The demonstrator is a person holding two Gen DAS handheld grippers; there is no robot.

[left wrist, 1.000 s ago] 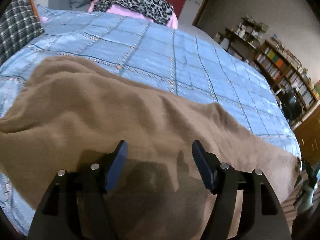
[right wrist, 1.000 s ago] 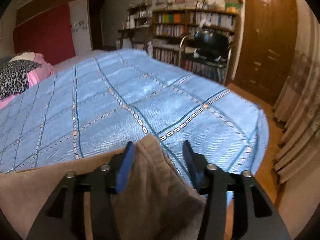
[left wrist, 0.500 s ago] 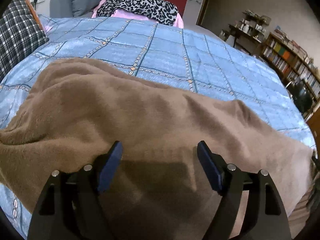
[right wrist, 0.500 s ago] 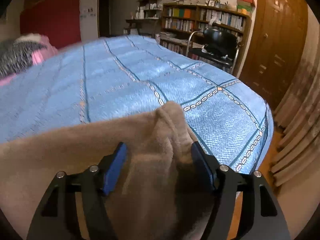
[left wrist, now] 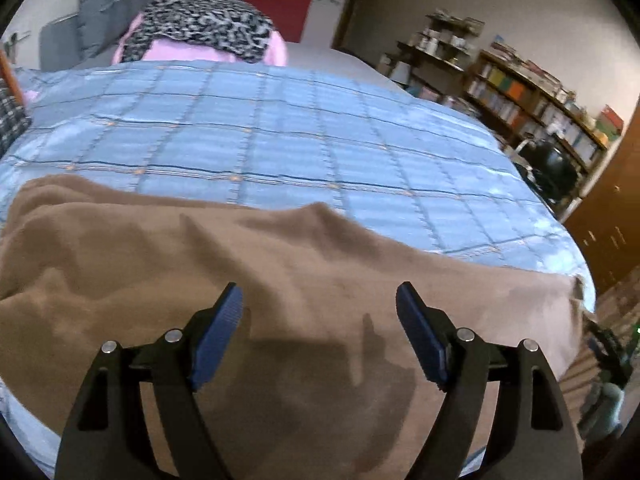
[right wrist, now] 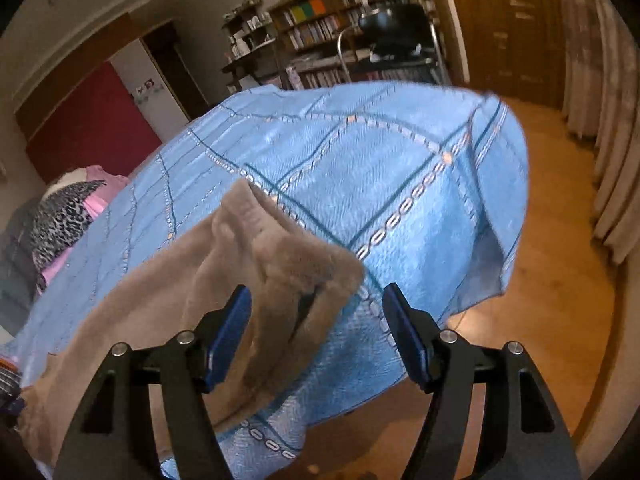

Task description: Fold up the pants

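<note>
Brown fleece pants (left wrist: 240, 264) lie stretched along the near edge of a bed with a blue checked cover (left wrist: 280, 140). My left gripper (left wrist: 320, 320) hovers open over the middle of the pants, with only flat cloth below the blue pads. In the right wrist view one end of the pants (right wrist: 256, 248) lies loose near the bed's corner. My right gripper (right wrist: 316, 320) is open and tilted. That end reaches into the gap by the left pad (right wrist: 230, 332) without being pinched; bare cover (right wrist: 400, 168) fills the rest.
A leopard-print and pink heap (left wrist: 208, 28) sits at the bed's far end. Bookshelves (right wrist: 340, 12) and a black chair (right wrist: 392, 28) stand beyond the bed. Wooden floor (right wrist: 560, 240), curtains (right wrist: 616, 160) and a brown wardrobe (right wrist: 508, 28) lie past the corner.
Both grippers' jaws have spread wider. The left one slid along the pants. The right one rolled and dropped toward the bed corner; the pants' end no longer fills its gap.
</note>
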